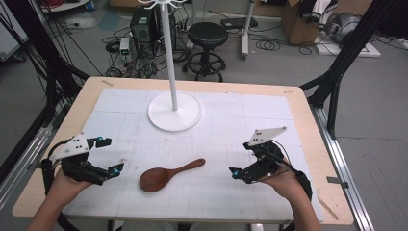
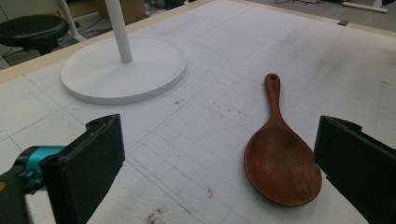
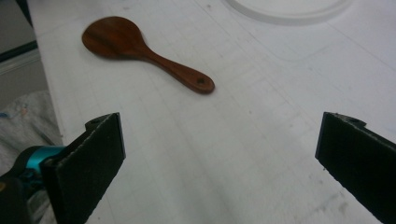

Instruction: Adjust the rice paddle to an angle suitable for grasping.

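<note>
Jaws of both the left gripper (image 1: 107, 155) and right gripper (image 1: 244, 160) stand released and empty, flanking the wooden spoon (image 1: 169, 175), which lies flat on the mat, bowl toward the nearer left gripper, handle angled toward the right.

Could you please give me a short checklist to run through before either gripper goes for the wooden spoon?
1. Left gripper open: ok, jaws stand wide apart in the left gripper view.
2. Right gripper open: ok, jaws wide apart in the right gripper view.
3. Wooden spoon free to take: ok, it lies flat on the white mat, touched by neither gripper.
4. Handle reachable: ok, it points toward the right gripper, with nothing lying on it.
5. Hanging hole in the handle end open: ok.
6. White stand upright: ok; its hooks at the top are cut off, so a free hook: cannot tell.
</note>
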{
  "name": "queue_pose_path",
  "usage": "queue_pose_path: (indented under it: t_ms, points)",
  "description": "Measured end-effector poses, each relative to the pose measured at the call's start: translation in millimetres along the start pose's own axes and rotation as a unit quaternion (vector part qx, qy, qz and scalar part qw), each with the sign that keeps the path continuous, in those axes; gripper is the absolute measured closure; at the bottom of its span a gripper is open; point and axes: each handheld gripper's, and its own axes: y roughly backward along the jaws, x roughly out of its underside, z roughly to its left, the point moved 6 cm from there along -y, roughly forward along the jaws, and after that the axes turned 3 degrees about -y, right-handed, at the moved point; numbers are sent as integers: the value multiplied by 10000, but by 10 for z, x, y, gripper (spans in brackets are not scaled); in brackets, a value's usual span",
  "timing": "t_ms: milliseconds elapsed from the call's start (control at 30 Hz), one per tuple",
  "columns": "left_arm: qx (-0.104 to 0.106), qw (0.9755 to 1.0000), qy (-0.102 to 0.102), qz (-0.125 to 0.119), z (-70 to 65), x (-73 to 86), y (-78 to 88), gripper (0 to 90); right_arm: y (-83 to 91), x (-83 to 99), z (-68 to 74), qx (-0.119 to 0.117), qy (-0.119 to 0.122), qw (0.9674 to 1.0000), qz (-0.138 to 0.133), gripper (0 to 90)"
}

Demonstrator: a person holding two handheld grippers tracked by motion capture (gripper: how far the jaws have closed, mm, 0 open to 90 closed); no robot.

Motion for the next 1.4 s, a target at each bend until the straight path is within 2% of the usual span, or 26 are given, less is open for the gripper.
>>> queue_pose_path:
  t_ms: [167, 233, 300, 433, 633, 1000, 1133, 1400]
  points:
    - [26, 10000, -15, 22, -2, 3, -7, 29, 139, 100, -80, 159, -196, 9995, -178, 5]
    - [19, 10000, -11, 19, -2, 2, -5, 30, 161, 105, -88, 195, -212, 9994, -213, 5]
    - [34, 10000, -7, -7, -3, -3, 2, 30, 239, 139, -99, 272, -244, 9986, -372, 5]
    - [73, 10000, -35, 16, -14, 1, -2, 29, 312, 208, -98, 314, -333, 9979, -453, 5]
    - [124, 9999, -7, -11, -23, -3, -1, 30, 381, 275, -110, 436, -326, 9964, -657, 5]
    - [250, 9995, 186, -86, 7, -18, 11, 29, 408, 292, -121, 502, -328, 9941, -900, 5]
    - [252, 9993, 262, -122, 27, -21, 12, 30, 428, 289, -137, 426, -425, 9929, -1027, 5]
    - [175, 9993, 307, -140, 56, -19, 25, 29, 473, 311, -162, 484, -403, 9917, -1123, 5]
